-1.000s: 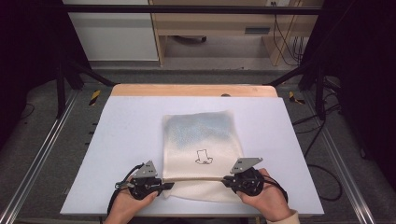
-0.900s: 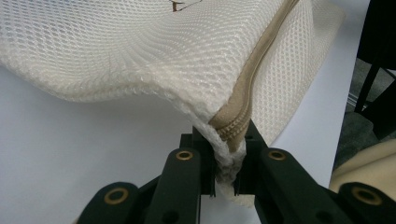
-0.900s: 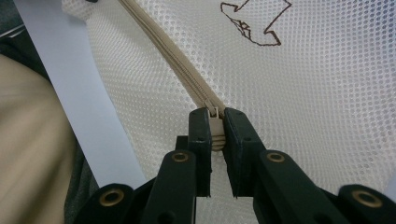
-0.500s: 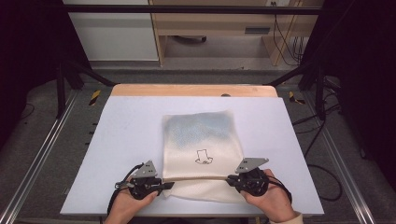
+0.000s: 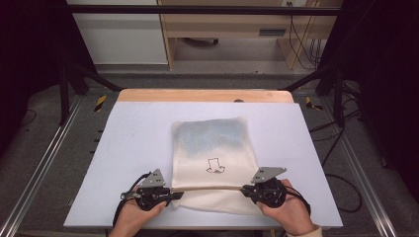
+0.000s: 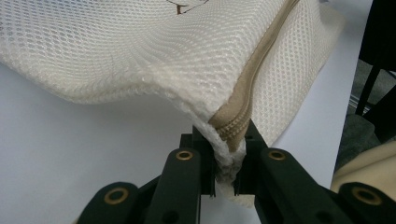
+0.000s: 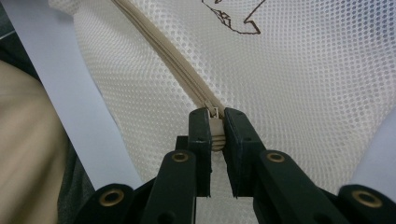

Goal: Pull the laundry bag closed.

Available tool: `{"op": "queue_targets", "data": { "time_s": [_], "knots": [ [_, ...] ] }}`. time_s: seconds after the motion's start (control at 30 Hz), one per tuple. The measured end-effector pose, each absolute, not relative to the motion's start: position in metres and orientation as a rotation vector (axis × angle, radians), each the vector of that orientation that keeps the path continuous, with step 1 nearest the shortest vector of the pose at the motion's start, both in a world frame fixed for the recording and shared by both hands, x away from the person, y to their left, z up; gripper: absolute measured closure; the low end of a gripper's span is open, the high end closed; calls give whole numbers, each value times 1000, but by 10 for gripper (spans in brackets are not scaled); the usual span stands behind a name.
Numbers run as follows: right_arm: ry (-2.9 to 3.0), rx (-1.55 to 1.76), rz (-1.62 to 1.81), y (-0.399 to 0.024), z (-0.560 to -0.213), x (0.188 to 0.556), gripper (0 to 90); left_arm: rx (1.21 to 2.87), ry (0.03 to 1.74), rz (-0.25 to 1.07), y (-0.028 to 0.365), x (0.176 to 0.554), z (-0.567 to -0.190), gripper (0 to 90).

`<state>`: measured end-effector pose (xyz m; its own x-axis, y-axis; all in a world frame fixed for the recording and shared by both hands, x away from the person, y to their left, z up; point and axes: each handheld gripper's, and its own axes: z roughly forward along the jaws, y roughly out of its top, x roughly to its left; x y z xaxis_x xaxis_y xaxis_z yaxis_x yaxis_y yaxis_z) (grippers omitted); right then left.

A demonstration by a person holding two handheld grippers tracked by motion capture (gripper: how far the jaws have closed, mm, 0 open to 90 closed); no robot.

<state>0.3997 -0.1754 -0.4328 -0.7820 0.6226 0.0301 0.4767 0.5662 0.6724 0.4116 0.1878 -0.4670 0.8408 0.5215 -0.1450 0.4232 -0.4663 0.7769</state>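
At the table's (image 5: 123, 128) near edge, the left gripper (image 5: 170, 193) clamps the mesh bag's (image 5: 212, 143) zipper end (image 6: 229, 135), and the right gripper (image 5: 245, 190) pinches the zipper pull (image 7: 215, 122). The tan zipper (image 5: 207, 188) runs taut between the 2. Beyond it, the cream bag lies flat mid-table, its printed outline (image 5: 215, 165) facing up.
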Motion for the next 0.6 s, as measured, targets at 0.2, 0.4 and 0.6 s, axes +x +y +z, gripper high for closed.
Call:
{"op": "queue_targets", "data": {
  "time_s": [0.2,0.4,0.6],
  "knots": [
    [2589,925,1010,-176,-434,400,819,2127,684,142,188,412,-467,821],
    [2590,928,1011,-178,-434,399,819,2123,684,145,188,411,-466,821],
    [2588,934,1000,-180,-435,400,819,2122,687,146,189,412,-466,821]
  ]
}}
